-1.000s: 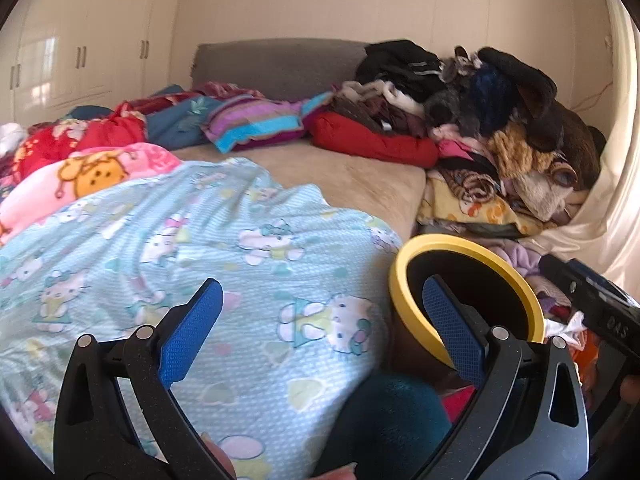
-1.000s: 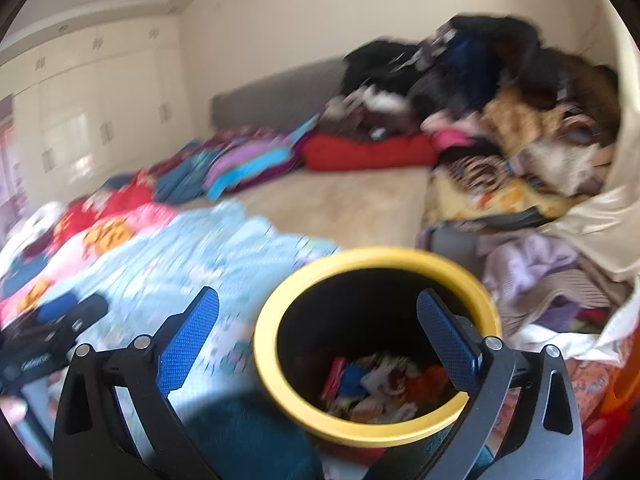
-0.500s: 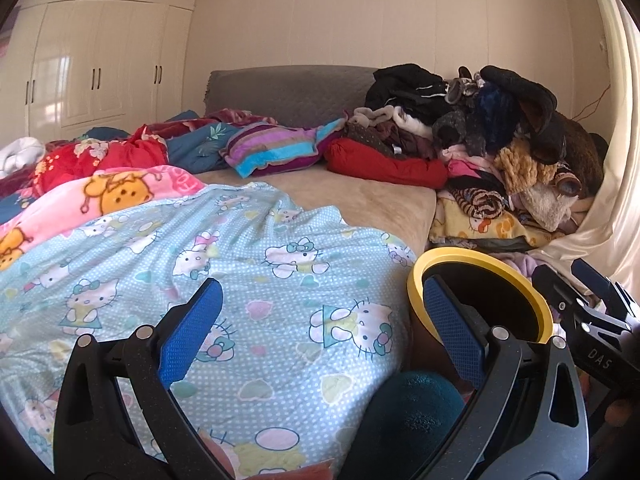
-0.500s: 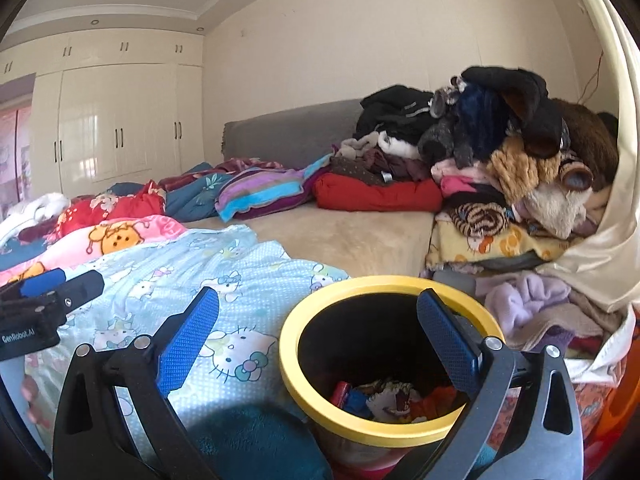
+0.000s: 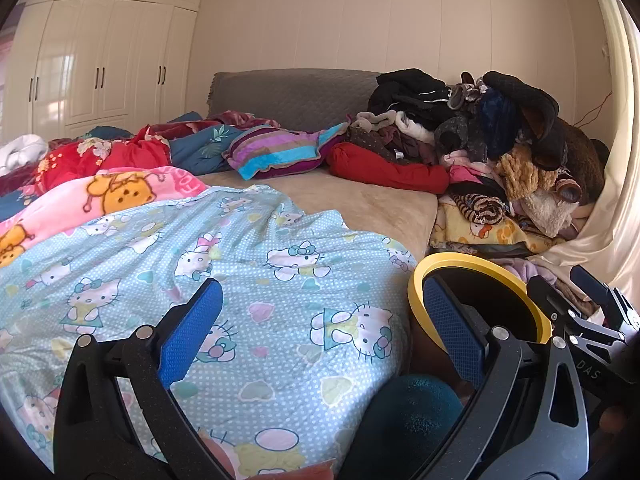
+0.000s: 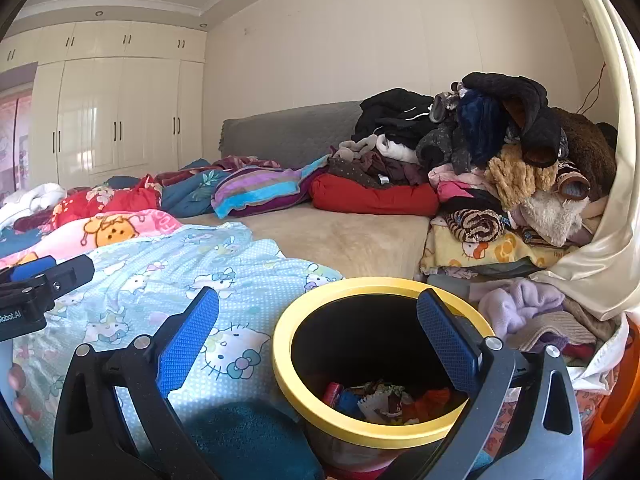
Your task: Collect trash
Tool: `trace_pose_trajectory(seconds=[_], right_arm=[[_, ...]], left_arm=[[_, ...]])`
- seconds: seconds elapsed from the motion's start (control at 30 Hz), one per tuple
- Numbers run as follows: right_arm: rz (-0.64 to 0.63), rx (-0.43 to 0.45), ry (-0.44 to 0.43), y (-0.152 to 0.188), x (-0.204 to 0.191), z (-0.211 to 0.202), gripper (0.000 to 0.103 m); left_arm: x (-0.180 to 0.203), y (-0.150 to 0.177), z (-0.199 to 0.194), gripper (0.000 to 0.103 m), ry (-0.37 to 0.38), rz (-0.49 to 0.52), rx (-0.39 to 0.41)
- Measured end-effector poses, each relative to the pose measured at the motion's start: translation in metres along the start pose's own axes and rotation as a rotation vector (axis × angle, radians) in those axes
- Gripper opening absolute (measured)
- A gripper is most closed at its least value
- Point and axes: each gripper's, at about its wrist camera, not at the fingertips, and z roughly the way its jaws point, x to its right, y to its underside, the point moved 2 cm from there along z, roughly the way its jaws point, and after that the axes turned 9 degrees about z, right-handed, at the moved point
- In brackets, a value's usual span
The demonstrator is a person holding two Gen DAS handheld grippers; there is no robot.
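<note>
"DAS" on right gripper (image 5: 588, 320), apparently "RobotAI" on left gripper (image 6: 36, 292)

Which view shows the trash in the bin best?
Right wrist: it looks down into the bin, and the trash at the bottom is visible. Left wrist catches only the yellow rim and dark interior; no trash shows.

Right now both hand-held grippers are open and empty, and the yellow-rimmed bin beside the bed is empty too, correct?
Not quite. The bin is not empty: the right wrist view shows colourful wrappers at its bottom. The left hand-held gripper and right hand-held gripper are indeed open and empty.
</note>
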Motion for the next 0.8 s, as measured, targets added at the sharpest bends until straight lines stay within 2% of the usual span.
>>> trace_pose_trajectory(seconds=[0.8], right_arm=[[0.026,-0.003,0.024,0.001,0.010,0.003,0.097]], left_arm=[[0.000,-0.001,-0.001,0.092,0.002,-0.001,0.006]])
